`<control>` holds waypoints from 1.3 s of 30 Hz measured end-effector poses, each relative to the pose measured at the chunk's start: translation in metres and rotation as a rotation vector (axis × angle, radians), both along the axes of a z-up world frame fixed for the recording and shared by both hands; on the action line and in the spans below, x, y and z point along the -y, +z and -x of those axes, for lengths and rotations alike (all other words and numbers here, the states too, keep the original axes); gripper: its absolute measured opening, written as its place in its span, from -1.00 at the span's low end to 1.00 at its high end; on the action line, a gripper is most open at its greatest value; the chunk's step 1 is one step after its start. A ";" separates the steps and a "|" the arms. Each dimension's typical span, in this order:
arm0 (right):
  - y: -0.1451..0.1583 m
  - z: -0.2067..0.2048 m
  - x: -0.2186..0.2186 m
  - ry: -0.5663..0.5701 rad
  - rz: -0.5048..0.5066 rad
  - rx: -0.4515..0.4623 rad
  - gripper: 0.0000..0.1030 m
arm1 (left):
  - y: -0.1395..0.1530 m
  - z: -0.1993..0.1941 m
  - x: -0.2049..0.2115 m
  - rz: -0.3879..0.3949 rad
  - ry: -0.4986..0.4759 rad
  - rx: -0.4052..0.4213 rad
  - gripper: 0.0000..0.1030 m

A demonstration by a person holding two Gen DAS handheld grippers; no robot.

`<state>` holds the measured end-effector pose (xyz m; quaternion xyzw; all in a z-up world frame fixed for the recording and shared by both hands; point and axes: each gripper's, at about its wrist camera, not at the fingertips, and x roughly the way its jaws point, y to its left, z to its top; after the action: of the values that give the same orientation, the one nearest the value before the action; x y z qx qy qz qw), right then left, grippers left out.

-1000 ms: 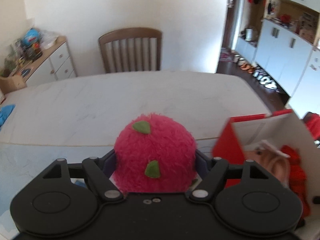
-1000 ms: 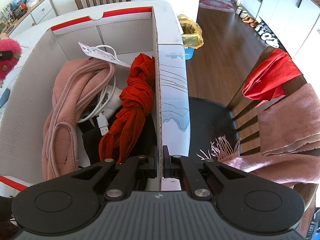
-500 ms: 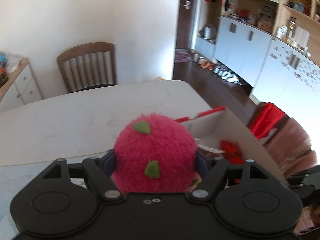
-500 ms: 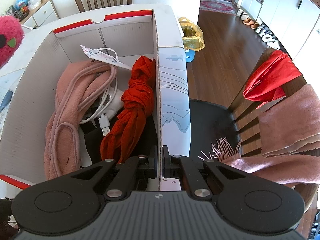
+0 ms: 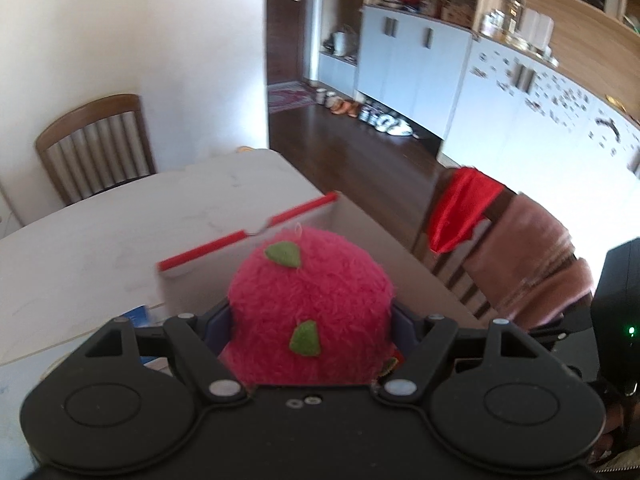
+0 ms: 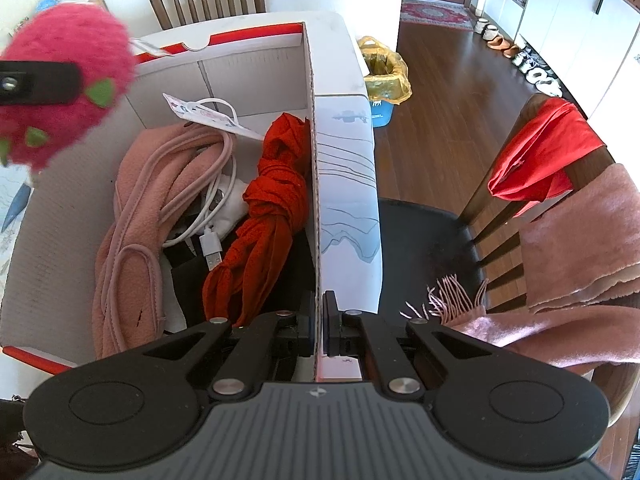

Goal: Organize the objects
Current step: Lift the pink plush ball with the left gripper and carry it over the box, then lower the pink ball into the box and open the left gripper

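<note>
My left gripper [image 5: 311,320] is shut on a fluffy pink plush ball with green spots [image 5: 310,304]. The ball also shows in the right wrist view [image 6: 60,92], held in the air over the left rim of the white cardboard box with red edges [image 6: 248,76]. My right gripper [image 6: 319,320] is shut on the box's right wall [image 6: 314,208], near its front corner. Inside the box lie a pink fleece cloth [image 6: 136,216], a white cable [image 6: 212,216] with a tag, and a knotted red scarf [image 6: 268,208].
The box stands on a white marble table [image 5: 100,248]. A wooden chair [image 6: 560,216] to the right carries a red cloth and a pink fringed scarf. Another chair [image 5: 96,148] stands at the table's far end. A yellow-lined bin [image 6: 384,76] sits on the floor.
My left gripper has swung right and carried the plush ball from beside the box to above its left rim. My right gripper keeps its hold on the box wall.
</note>
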<state>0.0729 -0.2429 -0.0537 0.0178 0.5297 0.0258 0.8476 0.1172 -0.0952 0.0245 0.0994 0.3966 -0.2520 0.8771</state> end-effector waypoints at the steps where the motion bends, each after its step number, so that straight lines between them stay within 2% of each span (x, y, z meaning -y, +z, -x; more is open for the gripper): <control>1: 0.000 0.000 0.000 0.000 -0.001 0.001 -0.94 | -0.003 0.001 0.006 -0.005 -0.013 -0.005 0.48; 9: 0.001 0.001 0.000 0.001 -0.004 0.003 -0.94 | -0.026 0.001 0.039 -0.050 -0.087 -0.042 0.48; 21: 0.001 0.000 -0.001 0.005 -0.003 0.003 -0.94 | -0.061 -0.015 0.050 -0.111 -0.103 -0.101 0.49; 28: 0.001 0.000 0.000 0.004 -0.003 0.003 -0.94 | -0.071 -0.018 0.045 -0.112 -0.117 -0.122 0.62; 39: 0.001 -0.001 -0.001 0.003 -0.003 0.003 -0.94 | -0.065 -0.016 0.030 -0.038 -0.091 -0.118 0.74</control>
<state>0.0735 -0.2417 -0.0532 0.0184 0.5284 0.0280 0.8483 0.1331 -0.1256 -0.0403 0.1189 0.4474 -0.2894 0.8378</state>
